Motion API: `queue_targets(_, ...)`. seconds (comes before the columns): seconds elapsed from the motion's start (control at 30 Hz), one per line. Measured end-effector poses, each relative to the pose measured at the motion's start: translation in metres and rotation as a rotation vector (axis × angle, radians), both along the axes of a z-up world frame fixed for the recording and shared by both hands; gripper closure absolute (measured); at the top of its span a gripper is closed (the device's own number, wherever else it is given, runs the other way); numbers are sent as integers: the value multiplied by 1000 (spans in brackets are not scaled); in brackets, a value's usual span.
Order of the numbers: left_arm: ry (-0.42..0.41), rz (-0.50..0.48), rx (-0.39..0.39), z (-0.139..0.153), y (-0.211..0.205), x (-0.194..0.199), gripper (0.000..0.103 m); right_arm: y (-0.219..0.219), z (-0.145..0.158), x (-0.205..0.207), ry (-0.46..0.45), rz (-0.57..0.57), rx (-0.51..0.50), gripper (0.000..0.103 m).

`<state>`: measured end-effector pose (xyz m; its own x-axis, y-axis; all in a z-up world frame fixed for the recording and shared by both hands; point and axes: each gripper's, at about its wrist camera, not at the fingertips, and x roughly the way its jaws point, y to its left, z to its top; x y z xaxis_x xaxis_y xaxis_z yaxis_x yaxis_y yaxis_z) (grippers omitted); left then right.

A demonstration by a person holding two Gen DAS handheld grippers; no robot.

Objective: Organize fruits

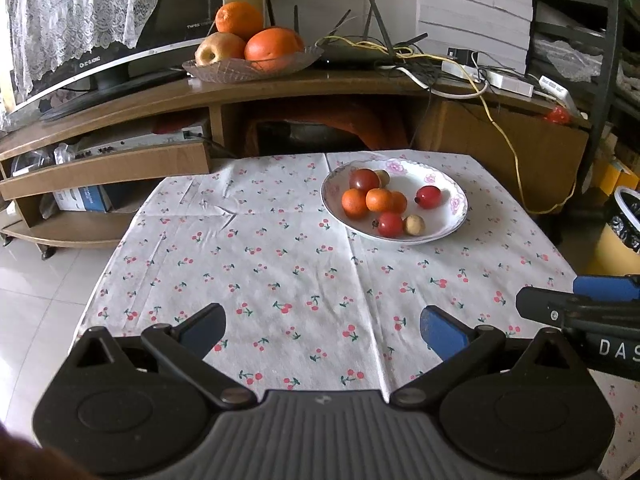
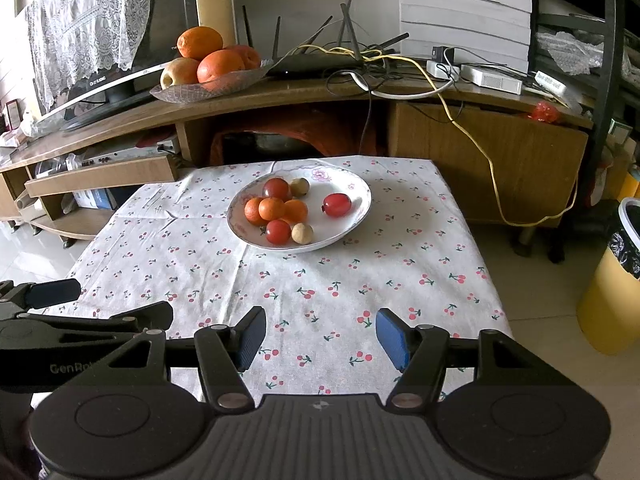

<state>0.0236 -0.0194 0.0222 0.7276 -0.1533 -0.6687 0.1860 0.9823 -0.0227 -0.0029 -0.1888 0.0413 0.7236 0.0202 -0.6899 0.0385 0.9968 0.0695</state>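
A white floral plate sits at the far side of the cherry-print tablecloth. It holds small oranges, red tomatoes, a separate red fruit and tan longans. My left gripper is open and empty above the near cloth. My right gripper is open and empty too, to the right of the left one.
A wooden TV stand behind the table carries a glass dish of large oranges and an apple, a router and tangled cables. A yellow bin stands on the floor at right.
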Motion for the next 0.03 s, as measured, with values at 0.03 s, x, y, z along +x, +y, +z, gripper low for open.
queue_targets(0.03,5,2,2,0,0,0,0,0,0,0,0,0,0,42)
